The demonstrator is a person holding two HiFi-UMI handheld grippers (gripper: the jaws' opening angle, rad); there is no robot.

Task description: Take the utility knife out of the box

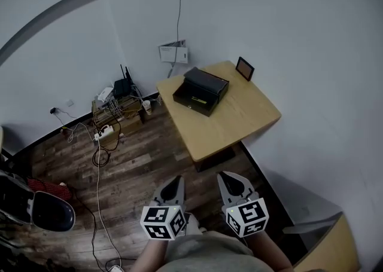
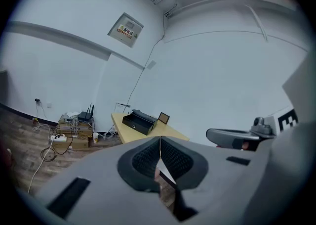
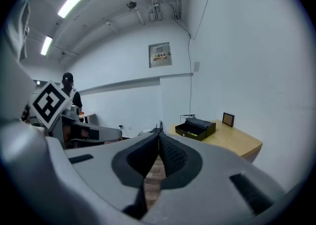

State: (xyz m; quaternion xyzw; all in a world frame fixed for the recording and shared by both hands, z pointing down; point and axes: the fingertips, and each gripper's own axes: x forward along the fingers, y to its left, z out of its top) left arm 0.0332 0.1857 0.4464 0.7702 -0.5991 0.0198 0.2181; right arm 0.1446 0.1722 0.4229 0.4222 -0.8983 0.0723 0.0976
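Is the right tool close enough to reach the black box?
Probably not yet. The right tool, shut, sits near the person's body, and a stretch of floor lies between it and the table with the black box.

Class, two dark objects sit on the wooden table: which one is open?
The black box, the larger one: its inside shows. The small frame just stands upright at the table's far corner.

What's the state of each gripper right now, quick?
Left gripper: closed, jaws together, holding nothing.
Right gripper: closed, jaws together, holding nothing.
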